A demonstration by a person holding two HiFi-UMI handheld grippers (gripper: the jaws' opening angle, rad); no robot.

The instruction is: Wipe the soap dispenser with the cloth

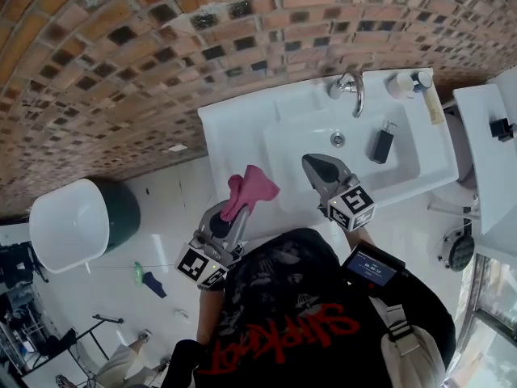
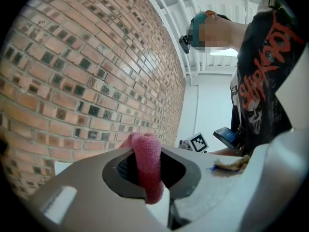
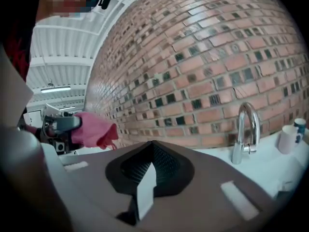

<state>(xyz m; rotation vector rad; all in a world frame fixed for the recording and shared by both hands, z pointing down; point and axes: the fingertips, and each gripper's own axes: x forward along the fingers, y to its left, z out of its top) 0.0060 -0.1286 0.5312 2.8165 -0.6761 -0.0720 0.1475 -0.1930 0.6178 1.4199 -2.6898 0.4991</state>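
The soap dispenser [image 1: 382, 145], a small dark bottle with a pump top, sits inside the white sink [image 1: 242, 128], just to the right of the drain [image 1: 338, 139] and below the chrome tap [image 1: 349, 87]. Neither gripper touches it. Nearest to it is the right gripper [image 1: 317, 168], which hovers over the front of the bowl, well apart from the bottle. It points towards the tap and the brick wall [image 1: 121, 55], tipped only slightly downward, with the person's forearm running back under it. Its own view shows its jaws [image 3: 150, 166] pressed together with nothing between them, and the tap [image 3: 246, 132] ahead to the right. Further left, the left gripper [image 1: 230, 217] is held about level beside the front left corner of the sink, pointing along the wall. Its jaws are clamped on the cloth [image 1: 252, 189], a pink, fuzzy cloth that bunches up above the tips and droops forward. In the left gripper view a fold of the cloth [image 2: 147, 166] hangs down through the gap between the jaws. From the right gripper view the cloth [image 3: 91, 129] shows as a pink bundle off to the left. On the rim of the sink behind the tap stands a white cup [image 1: 401, 83], and on the floor to the left sits a large white tub [image 1: 73, 225].
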